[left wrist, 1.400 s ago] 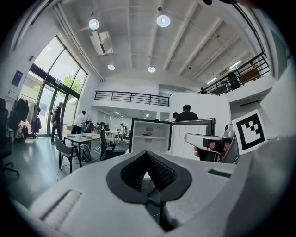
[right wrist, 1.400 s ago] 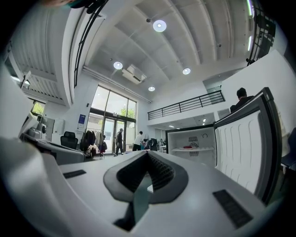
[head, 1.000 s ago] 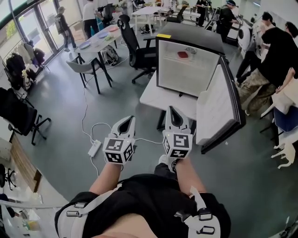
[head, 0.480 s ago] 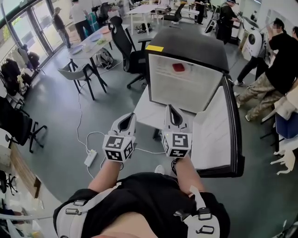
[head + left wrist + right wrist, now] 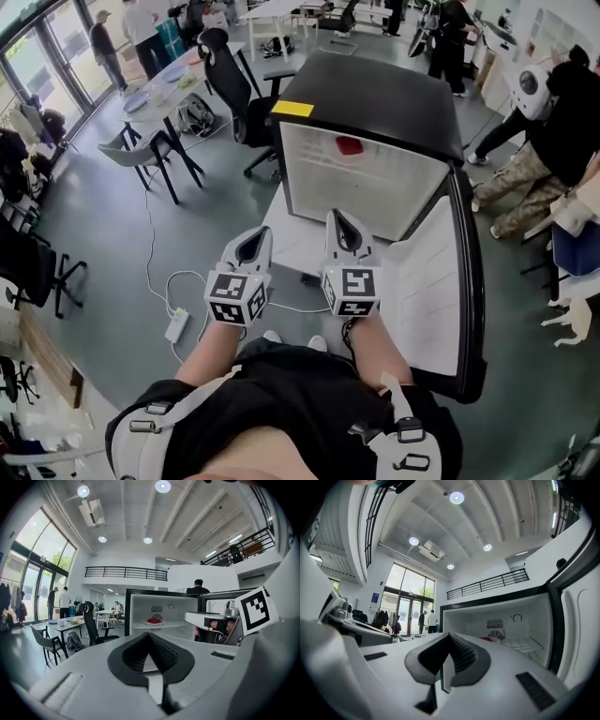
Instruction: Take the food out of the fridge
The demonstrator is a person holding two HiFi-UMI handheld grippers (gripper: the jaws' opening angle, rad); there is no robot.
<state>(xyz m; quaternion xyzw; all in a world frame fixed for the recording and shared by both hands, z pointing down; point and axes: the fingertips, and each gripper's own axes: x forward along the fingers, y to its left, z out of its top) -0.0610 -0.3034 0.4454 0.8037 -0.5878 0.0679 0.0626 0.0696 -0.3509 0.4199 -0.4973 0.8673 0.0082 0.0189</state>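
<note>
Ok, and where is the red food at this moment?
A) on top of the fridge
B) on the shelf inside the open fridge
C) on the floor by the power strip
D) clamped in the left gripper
B: the red food lies on the shelf inside the fridge, whose door stands open. The left gripper and the right gripper are both shut with nothing in them.
</note>
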